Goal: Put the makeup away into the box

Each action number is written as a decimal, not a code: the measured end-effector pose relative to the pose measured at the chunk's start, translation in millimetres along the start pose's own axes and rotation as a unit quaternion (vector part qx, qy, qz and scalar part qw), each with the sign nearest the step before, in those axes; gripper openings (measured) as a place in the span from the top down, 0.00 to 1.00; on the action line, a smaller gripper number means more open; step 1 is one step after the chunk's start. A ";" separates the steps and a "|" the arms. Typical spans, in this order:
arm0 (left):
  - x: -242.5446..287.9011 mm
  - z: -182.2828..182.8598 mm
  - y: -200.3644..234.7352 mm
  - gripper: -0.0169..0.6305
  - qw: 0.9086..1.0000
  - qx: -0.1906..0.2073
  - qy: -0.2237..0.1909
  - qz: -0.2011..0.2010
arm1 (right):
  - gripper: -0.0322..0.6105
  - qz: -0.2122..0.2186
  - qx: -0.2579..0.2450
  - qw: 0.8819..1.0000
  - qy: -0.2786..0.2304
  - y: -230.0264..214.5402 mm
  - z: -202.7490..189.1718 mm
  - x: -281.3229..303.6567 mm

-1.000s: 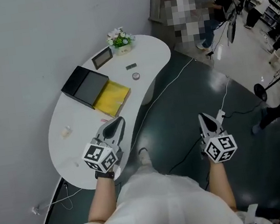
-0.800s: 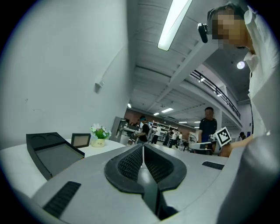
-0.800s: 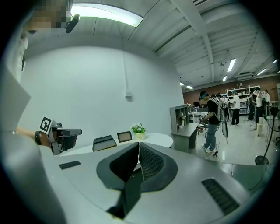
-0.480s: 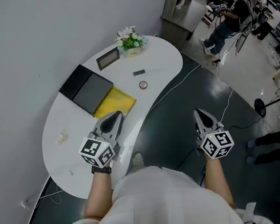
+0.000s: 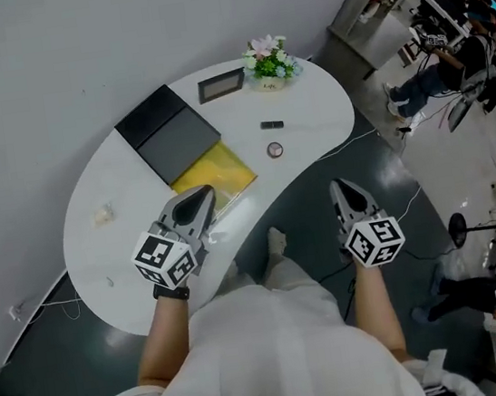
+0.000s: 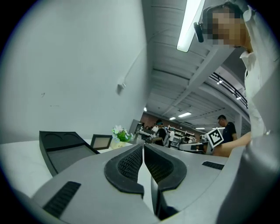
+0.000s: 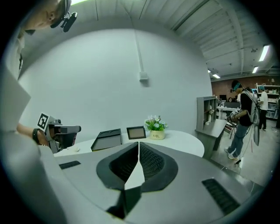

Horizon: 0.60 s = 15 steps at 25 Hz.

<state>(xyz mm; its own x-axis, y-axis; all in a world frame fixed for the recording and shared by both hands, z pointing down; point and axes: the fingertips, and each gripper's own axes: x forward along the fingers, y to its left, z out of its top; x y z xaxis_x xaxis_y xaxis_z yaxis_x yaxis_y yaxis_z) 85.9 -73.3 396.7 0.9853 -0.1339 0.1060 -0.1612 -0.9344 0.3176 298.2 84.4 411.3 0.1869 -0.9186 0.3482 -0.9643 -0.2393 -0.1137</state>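
Note:
An open black box point(image 5: 170, 135) lies at the back of the white table point(image 5: 128, 255), with a yellow flat piece point(image 5: 219, 174) against its near side. A small black stick point(image 5: 272, 125) and a round compact point(image 5: 274, 150) lie to the right of it. My left gripper point(image 5: 200, 195) is shut and empty over the table's near edge, pointing at the yellow piece. My right gripper point(image 5: 342, 187) is shut and empty above the dark floor, just off the table's curved edge. The left gripper view shows shut jaws point(image 6: 143, 145) and the box point(image 6: 65, 148) beyond; the right gripper view shows shut jaws point(image 7: 138, 143) too.
A picture frame point(image 5: 221, 85) and a small flower pot point(image 5: 268, 60) stand at the table's far end. A small pale scrap point(image 5: 102, 215) lies at the left. Cables point(image 5: 387, 209) run over the floor; people and desks are at the far right.
Both grippers have moved closer to the table; the right one has come from open floor up to the table's edge. The view has swung so the table sits more centrally.

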 end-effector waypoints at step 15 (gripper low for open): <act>44.9 -15.4 27.3 0.94 0.990 -0.013 -0.002 0.137 | 0.83 0.201 -0.082 0.971 0.099 -18.3 -5.3 147.0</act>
<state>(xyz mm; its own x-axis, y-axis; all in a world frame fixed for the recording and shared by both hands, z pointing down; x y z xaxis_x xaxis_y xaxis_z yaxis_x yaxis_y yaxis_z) 124.9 -99.8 424.6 0.9044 -0.3833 0.1877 -0.4244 -0.8535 0.3022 342.4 -44.6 469.6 -0.2341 -0.8449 0.4810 -0.9720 0.1934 -0.1335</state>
